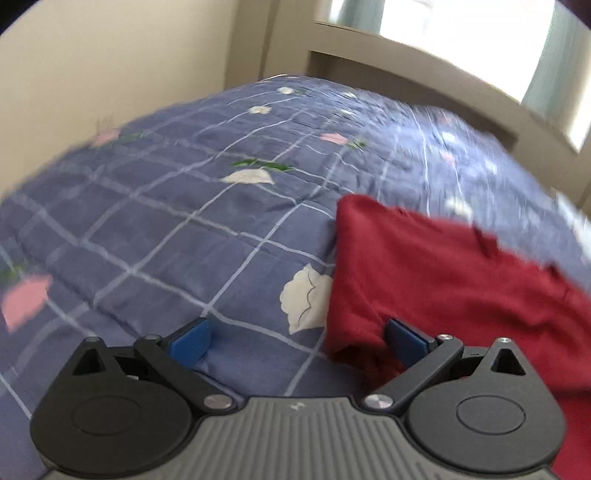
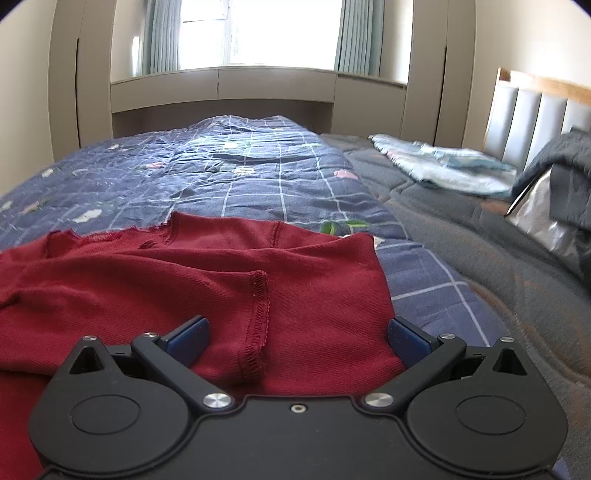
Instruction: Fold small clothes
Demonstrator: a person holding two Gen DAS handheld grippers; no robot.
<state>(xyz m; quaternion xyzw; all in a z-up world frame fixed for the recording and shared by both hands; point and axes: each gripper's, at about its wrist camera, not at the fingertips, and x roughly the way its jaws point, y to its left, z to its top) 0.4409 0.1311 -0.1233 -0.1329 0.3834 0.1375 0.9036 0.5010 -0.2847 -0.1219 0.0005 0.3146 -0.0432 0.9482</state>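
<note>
A dark red knit garment (image 2: 155, 284) lies spread on a blue checked quilt (image 2: 251, 173) with flower prints. In the right wrist view a folded-over sleeve with a stitched cuff (image 2: 258, 317) lies on top of it. My right gripper (image 2: 297, 341) is open, low over the garment's near right part, its blue pads on either side of the cuff. In the left wrist view the garment (image 1: 443, 280) fills the right side. My left gripper (image 1: 297, 341) is open at the garment's left edge, its right pad (image 1: 404, 341) against the red cloth and its left pad (image 1: 192, 341) over the quilt (image 1: 166, 229).
A grey blanket (image 2: 480, 251) covers the bed's right side, with a folded light blue cloth (image 2: 443, 166) and a dark pile (image 2: 561, 173) by the padded headboard (image 2: 535, 118). Beige cabinets (image 2: 221, 88) and a bright window (image 2: 258, 29) stand beyond the bed. A wall (image 1: 110, 74) lies left.
</note>
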